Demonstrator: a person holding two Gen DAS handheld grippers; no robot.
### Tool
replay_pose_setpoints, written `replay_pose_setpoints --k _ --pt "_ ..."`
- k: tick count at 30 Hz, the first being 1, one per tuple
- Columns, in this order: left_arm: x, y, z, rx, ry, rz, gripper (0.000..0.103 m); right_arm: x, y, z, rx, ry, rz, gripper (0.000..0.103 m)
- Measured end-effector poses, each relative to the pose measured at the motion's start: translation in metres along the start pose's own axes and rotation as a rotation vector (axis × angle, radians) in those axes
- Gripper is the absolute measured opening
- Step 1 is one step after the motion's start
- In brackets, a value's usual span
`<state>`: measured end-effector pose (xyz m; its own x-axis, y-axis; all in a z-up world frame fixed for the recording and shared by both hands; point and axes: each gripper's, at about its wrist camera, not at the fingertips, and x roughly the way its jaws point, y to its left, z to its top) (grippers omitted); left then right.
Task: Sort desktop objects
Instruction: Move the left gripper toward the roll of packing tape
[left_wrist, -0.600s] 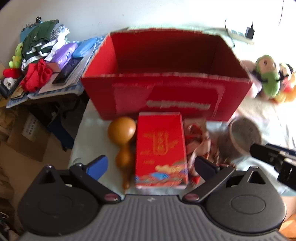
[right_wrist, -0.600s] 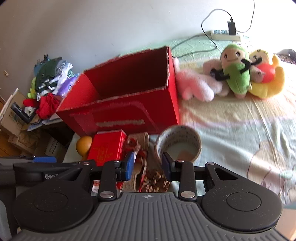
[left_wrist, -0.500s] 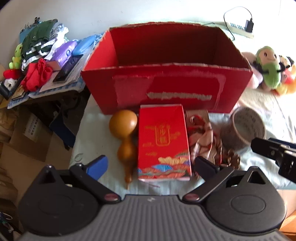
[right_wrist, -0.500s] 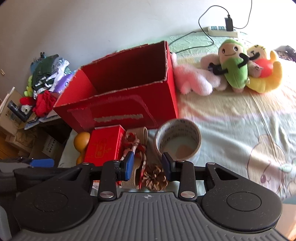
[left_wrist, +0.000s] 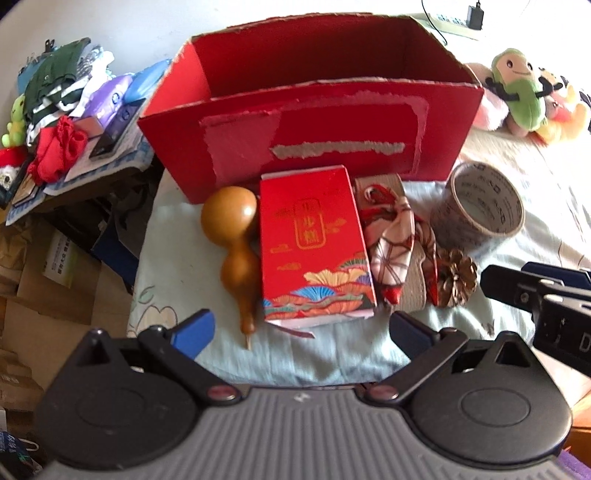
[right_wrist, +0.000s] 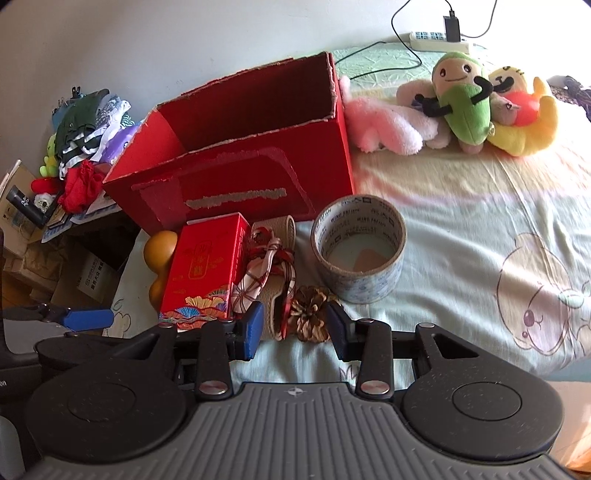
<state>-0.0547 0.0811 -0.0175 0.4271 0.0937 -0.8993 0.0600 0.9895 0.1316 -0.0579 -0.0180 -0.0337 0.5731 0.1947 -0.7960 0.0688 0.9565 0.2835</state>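
An open red cardboard box (left_wrist: 310, 122) (right_wrist: 236, 177) stands on the bed sheet. In front of it lie a brown gourd (left_wrist: 232, 236), a red gift packet (left_wrist: 314, 243) (right_wrist: 203, 269), a woven sandal with a patterned fabric bow (left_wrist: 391, 236) (right_wrist: 269, 273), a pine cone (left_wrist: 456, 277) (right_wrist: 310, 314) and a tape roll (left_wrist: 480, 210) (right_wrist: 358, 247). My left gripper (left_wrist: 300, 328) is open, just short of the red packet's near end. My right gripper (right_wrist: 295, 330) is open and holds nothing, with the pine cone just ahead between its fingertips.
Plush toys (right_wrist: 461, 107) lie on the bed right of the box, with a power strip (right_wrist: 439, 38) behind them. A cluttered side table with clothes (left_wrist: 62, 122) stands left, and cardboard boxes (left_wrist: 55, 273) sit on the floor below. The bed sheet (right_wrist: 480, 240) stretches right.
Both grippers have drawn back from the objects, which now sit higher in both views. The pine cone has come fully into view between the right fingertips. Neither jaw opening changed.
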Motion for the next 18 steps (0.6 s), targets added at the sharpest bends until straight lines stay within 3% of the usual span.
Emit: replay_pose_setpoints --k 18 --pt "-0.004 -0.014 0.011 0.035 -0.047 -0.030 0.101 -0.003 -0.022 0.007 0.066 -0.017 -0.038 0.041"
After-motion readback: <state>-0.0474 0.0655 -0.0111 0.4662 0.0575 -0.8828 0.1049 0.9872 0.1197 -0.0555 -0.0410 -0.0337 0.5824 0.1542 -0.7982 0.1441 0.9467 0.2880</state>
